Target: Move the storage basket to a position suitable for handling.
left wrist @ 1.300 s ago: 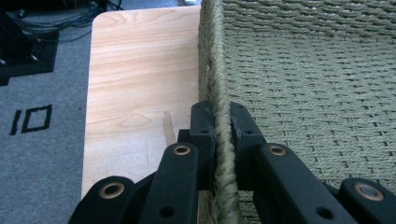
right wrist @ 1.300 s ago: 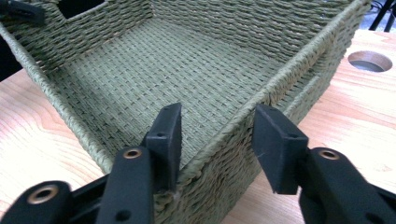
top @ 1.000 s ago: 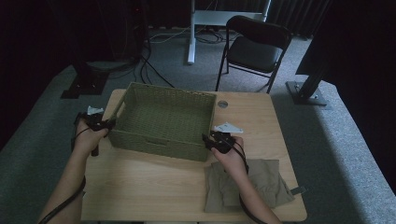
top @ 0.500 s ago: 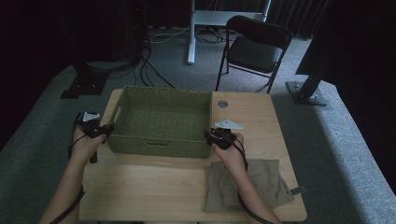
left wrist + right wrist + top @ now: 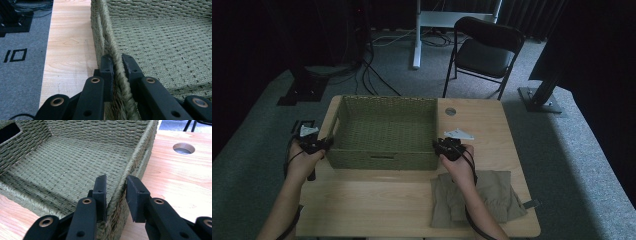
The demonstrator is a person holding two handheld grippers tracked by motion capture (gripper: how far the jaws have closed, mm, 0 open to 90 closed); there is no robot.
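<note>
Wooden surface (image 5: 382, 200) carries an empty green woven basket (image 5: 384, 131) on its left half, far side. Compared with the earlier high views, the basket now sits squarer to the surface edges and a little further left; a second ago it lay skewed, its left end nearer the person. Judgement: the basket is being straightened and placed with both hands, and that step looks nearly done.

Folded olive-brown cloth (image 5: 477, 197) lies on the near right of the surface, just in front of the basket's right corner, under the right forearm. Probably the next thing to go into the basket, though that is a guess.

Left gripper (image 5: 117, 68): jaws clamped on the rope rim of the basket's left wall, one jaw outside, one inside, rim squeezed between them. In the high view it sits at the left end (image 5: 314, 145).

Right gripper (image 5: 115, 195): jaws straddle the rim of the right wall and have just been closing. The inner jaw touches the weave; a sliver of gap shows at the outer jaw, so the grip is not yet firm. High view shows it at the right end (image 5: 447, 148).

Round cable hole (image 5: 183, 148) in the surface beyond the basket.

Writing: a white "10" on the grey floor marking (image 5: 15, 55), left gripper view. No brand or label readable on basket or cloth.
</note>
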